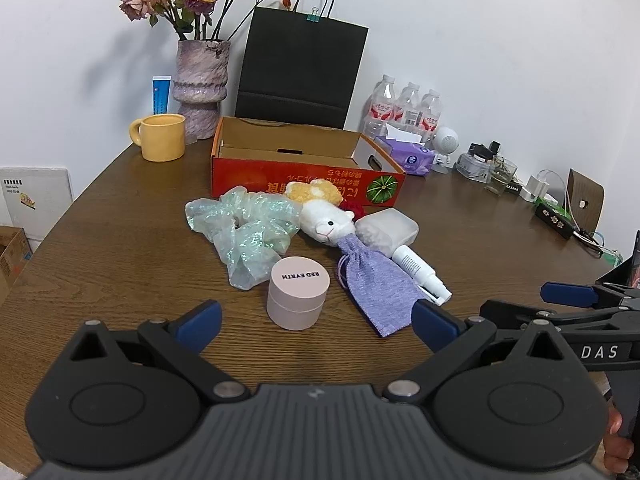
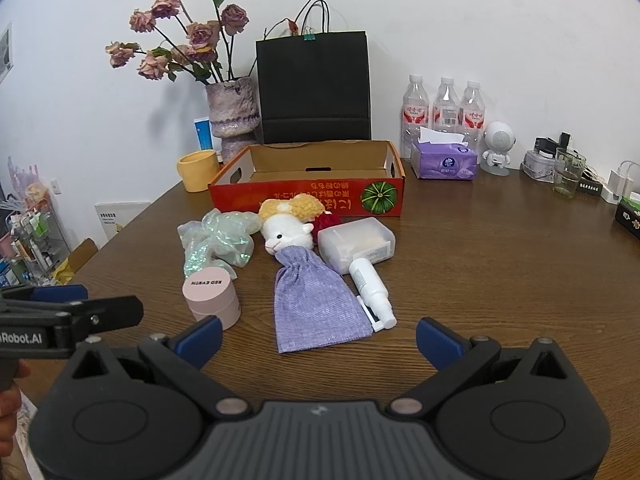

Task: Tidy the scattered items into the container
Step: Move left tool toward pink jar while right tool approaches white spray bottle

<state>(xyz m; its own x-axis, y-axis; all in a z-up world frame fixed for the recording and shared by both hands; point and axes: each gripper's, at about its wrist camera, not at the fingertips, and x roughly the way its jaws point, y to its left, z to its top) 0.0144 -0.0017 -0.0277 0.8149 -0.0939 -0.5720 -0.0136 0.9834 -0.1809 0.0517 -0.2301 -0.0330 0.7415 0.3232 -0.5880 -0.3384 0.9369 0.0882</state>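
Left tool (image 1: 316, 322) spread wide, empty, hovering just in front of the pink jar (image 1: 298, 298). Right tool (image 2: 318, 342) also spread, empty, over the near end of the purple pouch (image 2: 316, 304). Plush sheep (image 2: 286, 232), shiny scrunchie (image 2: 218, 240), frosted box (image 2: 356, 242) and white spray bottle (image 2: 370, 288) lie clustered on the surface (image 2: 500, 280) just in front of the open red cardboard box (image 2: 308, 198).
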